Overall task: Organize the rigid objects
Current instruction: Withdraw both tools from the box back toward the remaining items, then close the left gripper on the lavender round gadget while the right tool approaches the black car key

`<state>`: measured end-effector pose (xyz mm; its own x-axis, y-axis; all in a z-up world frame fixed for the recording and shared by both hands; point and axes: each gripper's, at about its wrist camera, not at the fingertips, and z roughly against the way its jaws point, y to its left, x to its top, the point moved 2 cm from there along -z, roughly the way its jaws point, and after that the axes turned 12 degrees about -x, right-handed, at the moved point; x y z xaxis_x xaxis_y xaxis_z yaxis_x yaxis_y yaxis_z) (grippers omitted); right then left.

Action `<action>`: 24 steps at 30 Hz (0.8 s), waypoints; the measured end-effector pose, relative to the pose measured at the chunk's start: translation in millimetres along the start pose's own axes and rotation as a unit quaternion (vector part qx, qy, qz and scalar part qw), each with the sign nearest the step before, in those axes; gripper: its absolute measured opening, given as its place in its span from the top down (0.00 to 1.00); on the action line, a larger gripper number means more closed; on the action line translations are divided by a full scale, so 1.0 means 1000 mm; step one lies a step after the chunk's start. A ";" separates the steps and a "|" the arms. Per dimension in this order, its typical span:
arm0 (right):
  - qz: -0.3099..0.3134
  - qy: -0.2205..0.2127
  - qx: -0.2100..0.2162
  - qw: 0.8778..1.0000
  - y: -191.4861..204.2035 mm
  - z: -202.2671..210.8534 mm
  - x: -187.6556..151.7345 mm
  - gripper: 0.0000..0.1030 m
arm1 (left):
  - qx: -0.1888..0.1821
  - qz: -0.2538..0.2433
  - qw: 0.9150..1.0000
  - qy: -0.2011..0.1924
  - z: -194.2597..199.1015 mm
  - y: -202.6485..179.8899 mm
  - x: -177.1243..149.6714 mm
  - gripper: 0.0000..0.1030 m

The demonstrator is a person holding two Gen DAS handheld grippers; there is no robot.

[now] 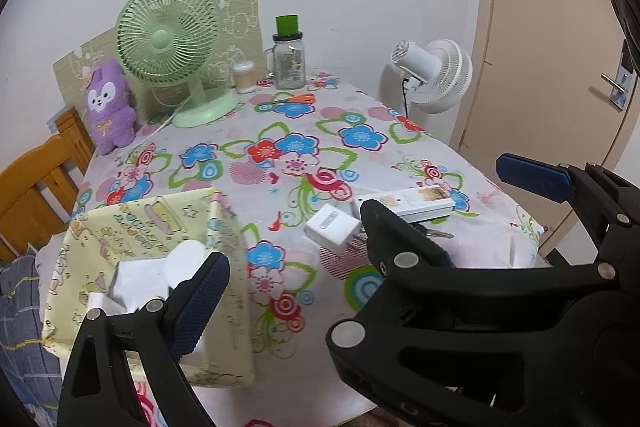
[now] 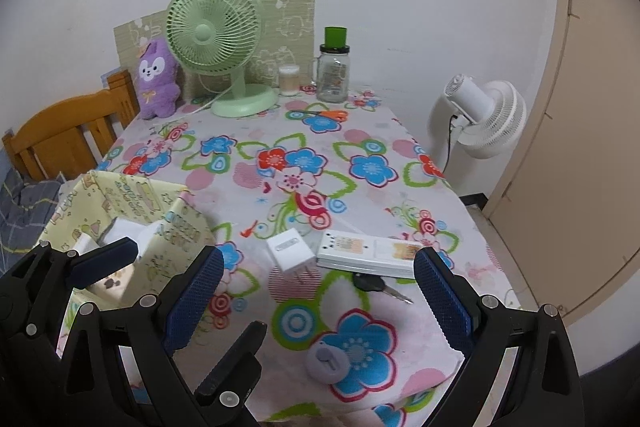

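The rigid objects awaiting sorting lay on the floral-clothed surface: a white charger plug, a white power strip just to its 3 o'clock side, a key near the strip's front edge, and a grey round disc toward 6 o'clock in the right wrist view. The yellow fabric box stood at the surface's 9 o'clock edge and already contained several white items; I could not identify them.

I found the left gripper with fingers spread and holding nothing, poised at the box's near wall. The right gripper likewise had its fingers spread wide and empty, the plug, strip and key lying ahead between them, none touched.

My judgement: the task stood between placements, with four loose items outstanding. The next move would call for bringing the right gripper down over the plug, nearest the box, aligning the fingers across its flat sides and clear of the prongs, closing, then carrying it toward 9 o'clock. The strip lay close enough to be nudged.
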<state>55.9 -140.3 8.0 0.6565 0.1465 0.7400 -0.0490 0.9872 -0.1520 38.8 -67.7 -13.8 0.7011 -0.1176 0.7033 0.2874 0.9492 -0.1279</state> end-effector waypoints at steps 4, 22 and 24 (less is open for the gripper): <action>-0.001 0.000 -0.004 1.000 -0.011 -0.005 -0.003 0.05 | -0.004 -0.002 1.000 -0.001 -0.008 -0.009 0.000 0.06; 0.004 0.017 -0.010 1.000 -0.034 -0.041 -0.033 0.05 | -0.017 0.010 1.000 0.020 -0.051 -0.027 -0.020 0.06; 0.005 0.019 -0.010 1.000 -0.035 -0.045 -0.036 0.05 | -0.020 0.011 0.999 0.023 -0.056 -0.028 -0.023 0.06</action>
<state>68.2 -182.9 -42.9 0.6843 0.1528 0.7130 -0.0401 0.9842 -0.1725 50.8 -108.0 -65.5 0.7372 -0.1110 0.6665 0.2960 0.9398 -0.1709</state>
